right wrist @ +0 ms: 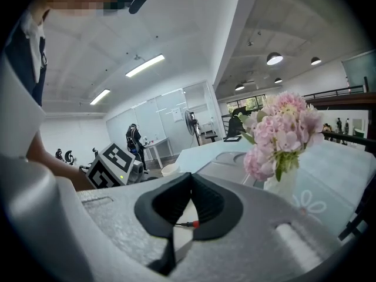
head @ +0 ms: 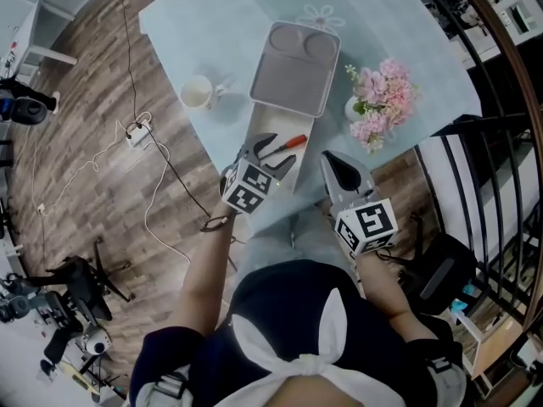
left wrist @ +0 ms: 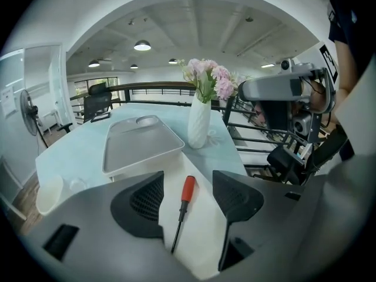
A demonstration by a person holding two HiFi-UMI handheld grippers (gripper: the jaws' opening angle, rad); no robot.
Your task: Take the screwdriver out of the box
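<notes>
A shallow grey tray [head: 293,70], rectangular with rounded corners and a round recess at its far end, sits on the pale blue table [head: 204,24]. Just beside the tray's near short edge lies the white box [left wrist: 202,234], showing a smooth flat face. The screwdriver [left wrist: 181,211] rests on that face. It has a glossy red handle pointing toward the tray and a thin dark shaft pointing away from it.

The left gripper [left wrist: 188,185] hovers over the box on the near side of the tray. Its two dark, mesh-textured jaws stand wide apart with the screwdriver lying between them, touched by neither. The right gripper [right wrist: 190,178] is further from the tray, to the right of the box. Its ribbed black jaws meet at the tips and hold nothing. Through the narrow gap below the tips a sliver of the white box and the red end of the screwdriver show.

Left of the tray stands a round white cup [head: 197,92]. Right of the tray stands a slim white vase [left wrist: 198,122] with a wavy ribbed surface, holding pink flowers [head: 382,96] in rounded clusters.
</notes>
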